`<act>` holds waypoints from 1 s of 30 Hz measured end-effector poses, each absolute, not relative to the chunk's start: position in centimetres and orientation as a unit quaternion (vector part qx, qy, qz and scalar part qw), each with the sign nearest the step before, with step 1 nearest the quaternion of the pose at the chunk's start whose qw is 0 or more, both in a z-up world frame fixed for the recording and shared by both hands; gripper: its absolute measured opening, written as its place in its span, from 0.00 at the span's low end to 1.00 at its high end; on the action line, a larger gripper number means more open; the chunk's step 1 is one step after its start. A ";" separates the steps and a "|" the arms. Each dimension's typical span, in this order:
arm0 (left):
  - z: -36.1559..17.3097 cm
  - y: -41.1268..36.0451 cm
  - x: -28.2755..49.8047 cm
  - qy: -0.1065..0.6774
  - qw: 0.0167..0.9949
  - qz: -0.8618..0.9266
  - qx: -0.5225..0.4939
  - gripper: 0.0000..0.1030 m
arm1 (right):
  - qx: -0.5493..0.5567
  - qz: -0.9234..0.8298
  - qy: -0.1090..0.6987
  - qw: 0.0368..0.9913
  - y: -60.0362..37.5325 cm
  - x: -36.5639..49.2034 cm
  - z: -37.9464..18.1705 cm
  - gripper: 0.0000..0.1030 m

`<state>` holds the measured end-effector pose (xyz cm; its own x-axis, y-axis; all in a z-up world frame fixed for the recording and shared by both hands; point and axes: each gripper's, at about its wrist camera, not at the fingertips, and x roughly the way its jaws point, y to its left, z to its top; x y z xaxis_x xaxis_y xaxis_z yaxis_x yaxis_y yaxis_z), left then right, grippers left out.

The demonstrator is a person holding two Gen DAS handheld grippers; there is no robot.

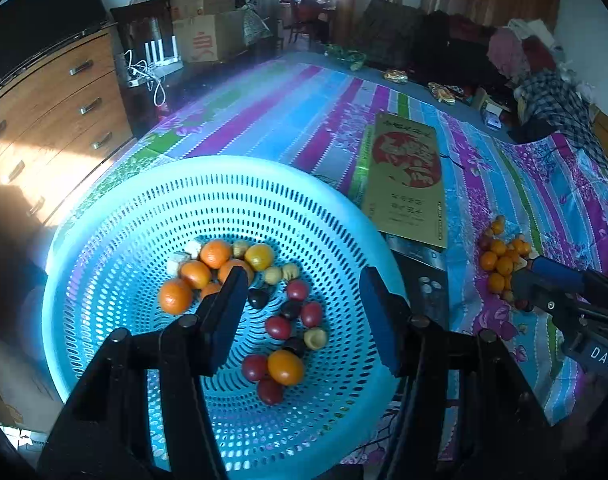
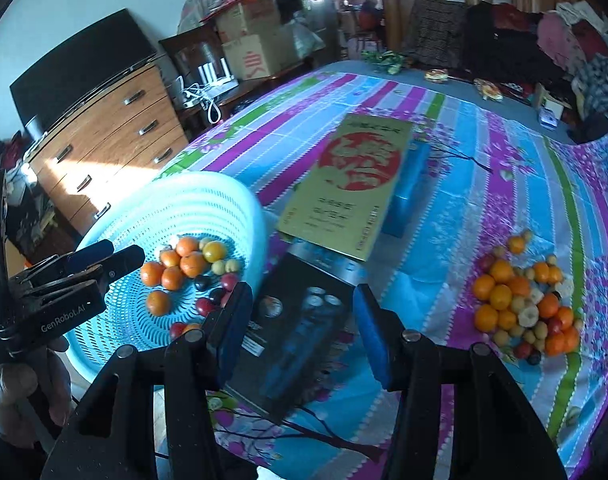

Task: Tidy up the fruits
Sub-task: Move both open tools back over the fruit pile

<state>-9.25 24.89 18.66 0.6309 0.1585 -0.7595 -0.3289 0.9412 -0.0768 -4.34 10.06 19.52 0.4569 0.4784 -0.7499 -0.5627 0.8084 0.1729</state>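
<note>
Two heaps: one lot of fruit lies in the blue basket (image 1: 104,240), the other is a loose pile (image 2: 523,304) on the striped cloth (image 2: 483,184) to the right.
Hidden: in the left wrist view the left tongs (image 1: 304,316) cover part of the oranges (image 1: 208,268); one orange shows only as a sliver behind the left finger.
Cut off: the basket's near rim runs behind the tongs' black frame at the bottom of that view.
Hard to make out: the small pale pieces (image 1: 184,256) beside the oranges; I cannot tell what fruit they are. The dark round ones (image 1: 260,296) are also unclear.
Left view only: the basket floor from above, with oranges at the back, red round fruit (image 1: 300,312) in the middle and a yellow-orange one (image 1: 286,366) nearest.
Right view only: the loose pile in full, mixing oranges, pale small fruit and a few red ones; also the dark flat box (image 2: 300,340) between basket and pile, with the gold printed box (image 2: 347,184) lying partly on it.
Left tongs: spread wide over the basket, pinching nothing.
Right tongs (image 2: 302,332): spread wide above the dark box, pinching nothing.
Supporting surface: covered by the cloth; whether it is a bed or a desk I cannot tell.
</note>
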 end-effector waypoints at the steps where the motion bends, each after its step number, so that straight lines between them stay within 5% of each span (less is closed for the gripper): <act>1: 18.8 24.1 -8.9 0.408 0.898 0.130 -0.100 0.57 | -0.045 0.302 0.422 0.854 9.1 -4.2 19.5 0.55; 18: 18.0 10.6 -2.8 0.435 0.900 0.036 -0.022 0.60 | 0.022 0.227 0.435 0.871 -5.6 -1.0 16.2 0.55; 30: 12.4 3.3 1.1 0.483 0.874 -0.055 -0.001 0.61 | 0.024 0.154 0.465 0.871 -16.6 -0.4 9.6 0.55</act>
